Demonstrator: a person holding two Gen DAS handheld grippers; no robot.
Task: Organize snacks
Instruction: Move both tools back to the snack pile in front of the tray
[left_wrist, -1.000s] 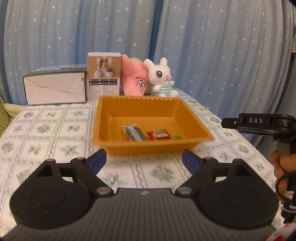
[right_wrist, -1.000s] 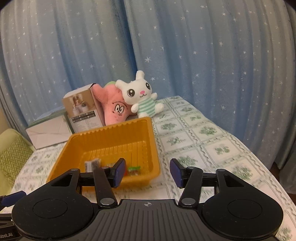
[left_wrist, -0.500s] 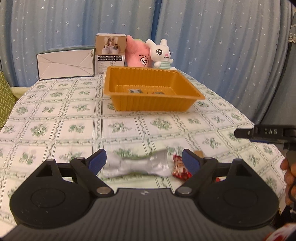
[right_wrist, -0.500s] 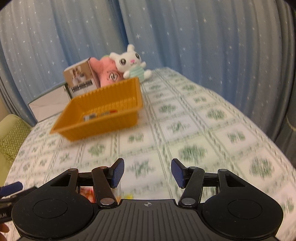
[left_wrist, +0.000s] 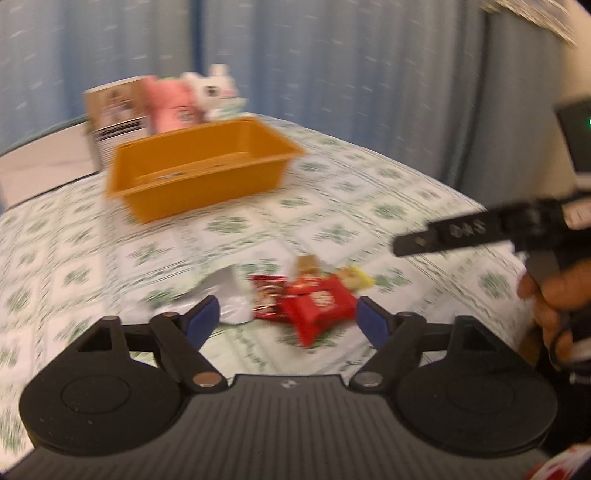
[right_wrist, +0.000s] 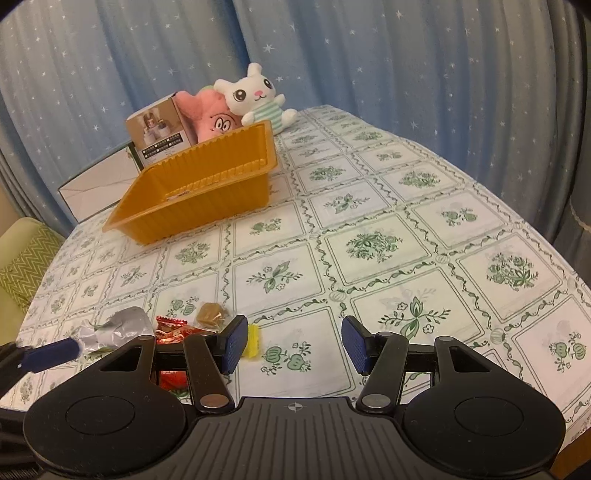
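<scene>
Now I've swung both grippers back from the orange basket to the loose snacks near the table's front edge. My left gripper is closing around the red packets, not yet gripping; right gripper gapes empty beside them.

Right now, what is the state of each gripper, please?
Left gripper: jaws closing around the red snack packets, not gripping yet.
Right gripper: open, holding nothing.
</scene>
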